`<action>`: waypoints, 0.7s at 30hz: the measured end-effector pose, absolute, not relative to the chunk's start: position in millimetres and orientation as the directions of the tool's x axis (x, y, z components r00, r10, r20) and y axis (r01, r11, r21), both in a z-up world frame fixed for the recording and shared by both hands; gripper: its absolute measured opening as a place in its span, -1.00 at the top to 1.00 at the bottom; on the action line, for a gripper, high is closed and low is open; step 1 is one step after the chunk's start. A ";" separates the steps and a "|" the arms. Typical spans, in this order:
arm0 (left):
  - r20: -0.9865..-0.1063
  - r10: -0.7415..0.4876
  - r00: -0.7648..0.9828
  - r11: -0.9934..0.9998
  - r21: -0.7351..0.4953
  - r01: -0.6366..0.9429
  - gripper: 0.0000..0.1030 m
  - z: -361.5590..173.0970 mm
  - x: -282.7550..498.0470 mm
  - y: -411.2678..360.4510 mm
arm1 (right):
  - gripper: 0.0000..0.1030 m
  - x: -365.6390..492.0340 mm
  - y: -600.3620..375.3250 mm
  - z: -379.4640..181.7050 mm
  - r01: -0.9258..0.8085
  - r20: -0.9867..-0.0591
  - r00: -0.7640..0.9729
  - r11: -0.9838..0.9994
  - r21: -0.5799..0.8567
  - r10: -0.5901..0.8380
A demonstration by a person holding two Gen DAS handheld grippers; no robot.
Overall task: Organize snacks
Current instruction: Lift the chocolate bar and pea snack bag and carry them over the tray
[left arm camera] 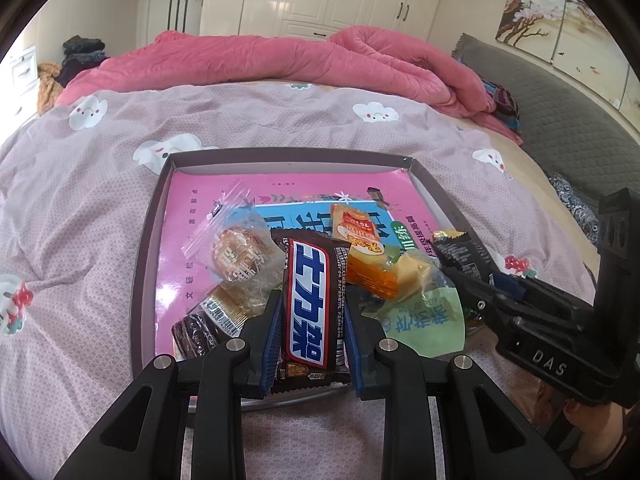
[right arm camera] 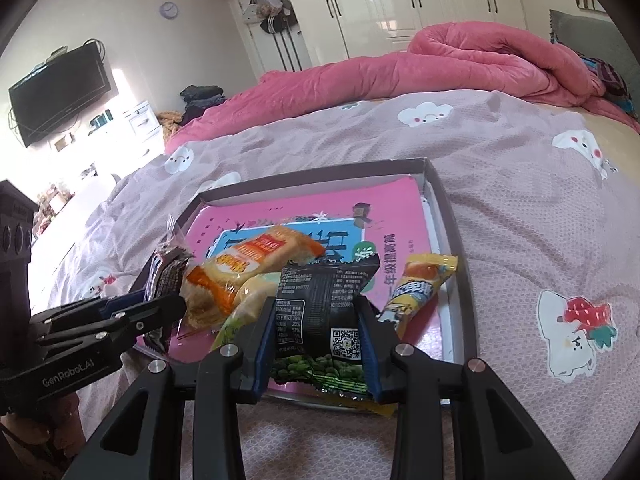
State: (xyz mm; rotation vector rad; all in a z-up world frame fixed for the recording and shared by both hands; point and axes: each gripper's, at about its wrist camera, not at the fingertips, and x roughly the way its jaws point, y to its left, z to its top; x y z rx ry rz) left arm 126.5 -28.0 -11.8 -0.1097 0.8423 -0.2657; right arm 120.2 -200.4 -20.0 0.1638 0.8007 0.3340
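A shallow box tray (left arm camera: 140,248) with a pink book in it lies on the bed and holds several snacks. My left gripper (left arm camera: 314,300) is shut on a brown chocolate bar (left arm camera: 310,300) over the tray's near edge. My right gripper (right arm camera: 316,312) is shut on a black pea snack bag (right arm camera: 328,308) over the tray's near side; it also shows in the left wrist view (left arm camera: 460,276). An orange cracker pack (left arm camera: 360,240) (right arm camera: 248,268), a clear-wrapped pastry (left arm camera: 236,252), a green packet (left arm camera: 424,316) and a yellow candy stick (right arm camera: 416,292) lie in the tray.
The lilac bedsheet (left arm camera: 80,208) with cloud prints surrounds the tray. A rolled pink quilt (left arm camera: 300,60) lies across the far side. A grey headboard (left arm camera: 560,120) is at the right. White wardrobes (right arm camera: 400,0) and a wall TV (right arm camera: 56,92) stand beyond the bed.
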 end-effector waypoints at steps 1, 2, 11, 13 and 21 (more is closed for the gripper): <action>-0.722 -0.275 0.635 0.961 -0.200 0.189 0.44 -11.9 126.8 -28.0 | 0.27 119.8 -199.6 -20.7 -0.232 -0.677 0.645 0.935 0.268 0.354; -0.722 -0.275 0.635 0.961 -0.200 0.189 0.44 -11.9 126.9 -28.2 | 0.27 119.7 -199.1 -20.9 -0.233 -0.678 0.644 0.935 0.267 0.354; -0.721 -0.278 0.635 0.961 -0.204 0.189 0.44 -11.9 127.9 -28.5 | 0.27 119.0 -197.8 -24.2 -0.225 -0.682 0.643 0.937 0.267 0.349; -0.719 -0.278 0.637 0.961 -0.202 0.190 0.44 -11.4 128.0 -28.5 | 0.26 118.9 -197.7 -25.3 -0.230 -0.681 0.639 0.934 0.272 0.356; -0.718 -0.277 0.638 0.961 -0.202 0.190 0.44 -11.2 127.6 -28.6 | 0.24 117.5 -197.4 -22.6 -0.251 -0.669 0.633 0.921 0.297 0.389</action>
